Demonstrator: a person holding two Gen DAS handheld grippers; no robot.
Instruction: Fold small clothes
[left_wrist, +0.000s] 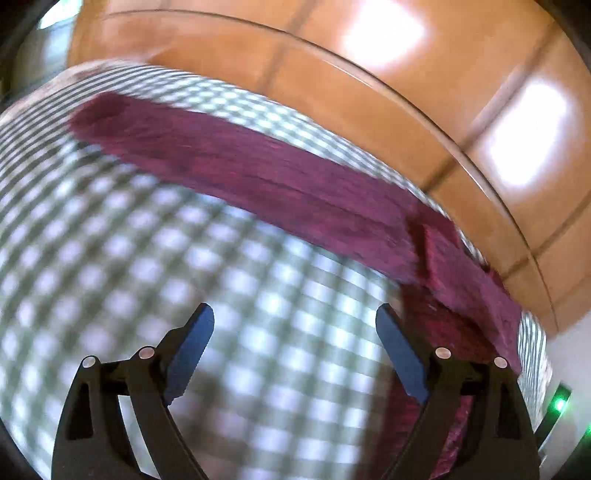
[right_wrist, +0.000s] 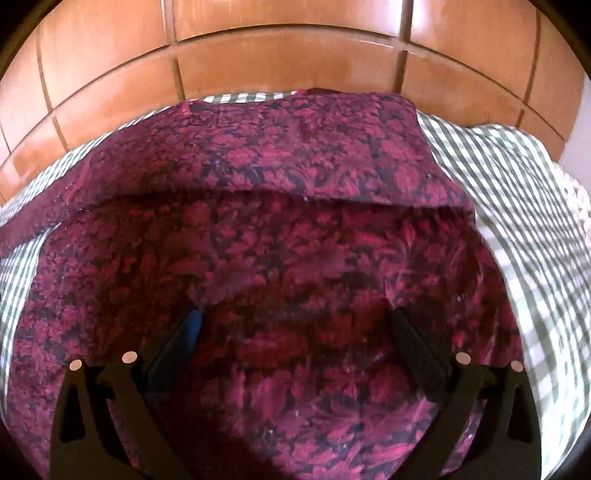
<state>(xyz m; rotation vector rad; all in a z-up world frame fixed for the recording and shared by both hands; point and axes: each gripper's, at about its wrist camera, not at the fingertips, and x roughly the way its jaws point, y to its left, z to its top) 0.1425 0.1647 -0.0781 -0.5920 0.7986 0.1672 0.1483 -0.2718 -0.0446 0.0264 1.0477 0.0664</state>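
A dark red garment with a floral print lies on a green-and-white checked cloth. In the right wrist view it fills most of the frame, with a folded layer across its far part. My right gripper is open just above it, holding nothing. In the left wrist view the garment shows as a long blurred band running from upper left to lower right. My left gripper is open and empty over the checked cloth, with the garment's end beside its right finger.
An orange tiled floor lies beyond the table's edge; it also shows in the right wrist view. A green light glows at the lower right of the left wrist view.
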